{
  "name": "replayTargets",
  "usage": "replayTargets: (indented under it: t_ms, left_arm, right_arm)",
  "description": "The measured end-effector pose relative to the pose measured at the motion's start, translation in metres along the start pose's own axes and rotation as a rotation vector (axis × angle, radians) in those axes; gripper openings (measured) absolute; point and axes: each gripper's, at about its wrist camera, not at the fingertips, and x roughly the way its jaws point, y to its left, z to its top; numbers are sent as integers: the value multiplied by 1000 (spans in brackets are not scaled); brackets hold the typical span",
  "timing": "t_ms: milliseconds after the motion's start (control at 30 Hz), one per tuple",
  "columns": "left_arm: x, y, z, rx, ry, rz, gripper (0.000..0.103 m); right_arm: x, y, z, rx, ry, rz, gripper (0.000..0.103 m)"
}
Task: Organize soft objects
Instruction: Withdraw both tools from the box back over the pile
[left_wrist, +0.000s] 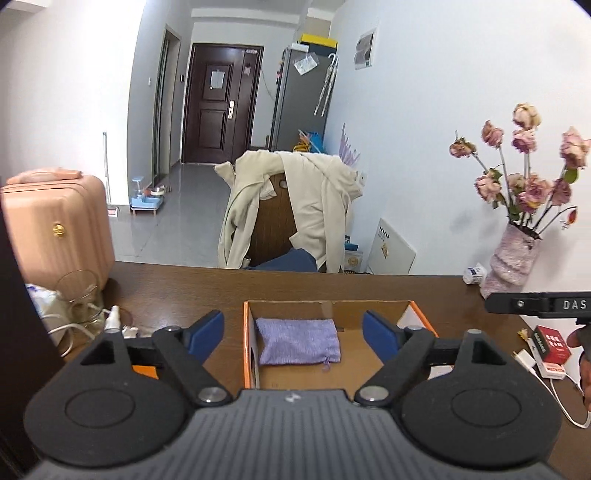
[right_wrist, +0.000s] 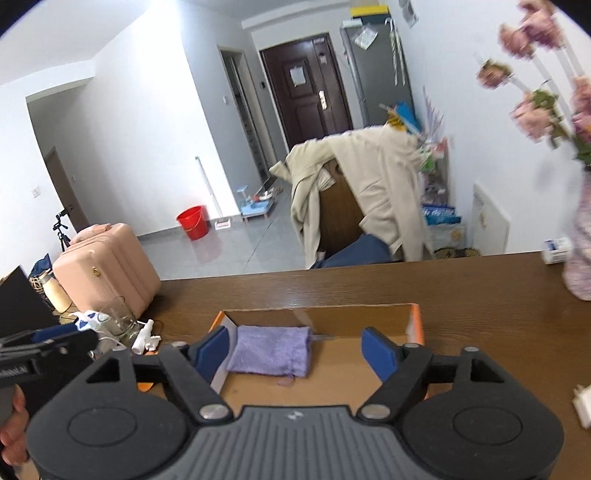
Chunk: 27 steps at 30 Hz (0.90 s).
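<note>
The purple pouch (left_wrist: 298, 341) lies flat in the box (left_wrist: 249, 332), at its 9 o'clock side, long axis running 9 to 3, drawstring mouth toward 3. The left gripper (left_wrist: 293, 334) and right gripper (right_wrist: 295, 352) both gape wide, holding nothing, above the box. Only the right view shows a red bucket (right_wrist: 192, 221); only the left, a red carton (left_wrist: 552, 345).

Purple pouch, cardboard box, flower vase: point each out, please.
purple pouch (left_wrist: 297, 341), left wrist view, middle of its fabric.
cardboard box (left_wrist: 248, 334), left wrist view, orange left wall.
flower vase (left_wrist: 511, 258), left wrist view, middle of its body.
</note>
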Motion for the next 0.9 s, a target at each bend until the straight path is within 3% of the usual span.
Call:
replayTargets:
  t_ms: [267,500,700,900]
  left_arm:
    - [-67,-1,-57,-13,-61,51,94]
    - [-119,-11,-134,2,-187,2,100]
    - [-156,-31,-193,30,-304,37,103]
    - [-176,-37,-255,-12,-320,77,103]
  right_arm:
    - [-75,-10,-54,-36,-56,3,82]
    - [-132,-11,-131,-106,-172,29,87]
    - [-162,1,-195,-129,-270,25,87]
    - [-181,24,-262,-168,-346,4,96]
